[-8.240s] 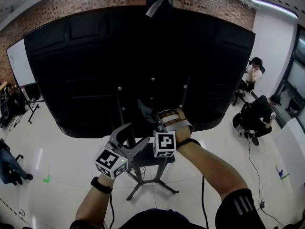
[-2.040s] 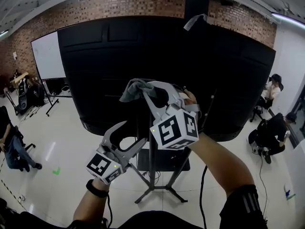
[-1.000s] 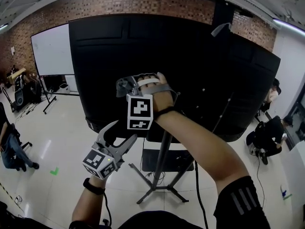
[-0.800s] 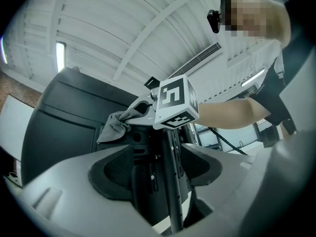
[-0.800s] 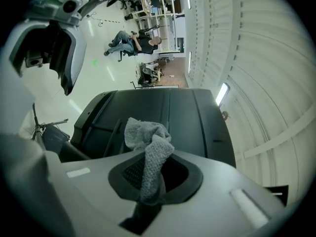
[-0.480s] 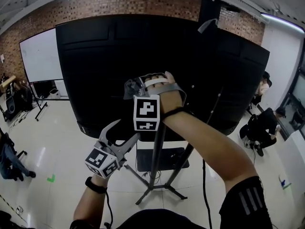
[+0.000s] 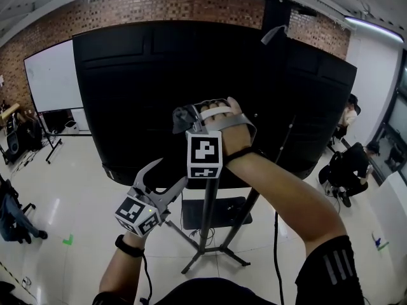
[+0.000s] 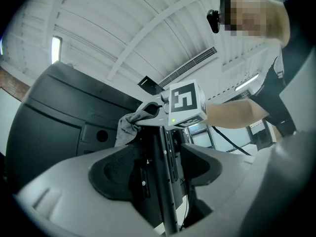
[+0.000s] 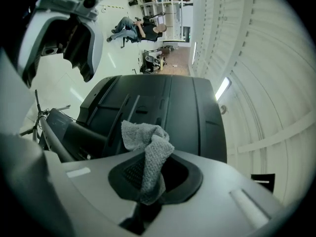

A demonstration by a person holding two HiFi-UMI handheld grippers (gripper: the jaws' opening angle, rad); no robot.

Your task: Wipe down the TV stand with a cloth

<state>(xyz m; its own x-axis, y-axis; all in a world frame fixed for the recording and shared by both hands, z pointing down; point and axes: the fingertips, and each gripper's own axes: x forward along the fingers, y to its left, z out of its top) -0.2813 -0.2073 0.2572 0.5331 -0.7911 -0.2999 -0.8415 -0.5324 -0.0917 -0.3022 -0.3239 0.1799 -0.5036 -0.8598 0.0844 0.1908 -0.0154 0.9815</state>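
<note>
Right gripper [image 7: 183, 115] was clenched on the crumpled grey terry cloth [image 9: 148, 157], high against the black metal TV stand's upright pole [image 7: 205, 221] (long axis vertical, extending downward from the cloth). My left gripper [image 7: 166, 178], released and empty, hung lower beside that pole.

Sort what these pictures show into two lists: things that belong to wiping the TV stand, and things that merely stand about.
Belongs to the job: cloth, shut in the right gripper; TV stand; left gripper, open.

Merely standing about: whiteboard; seated person; brick wall.
</note>
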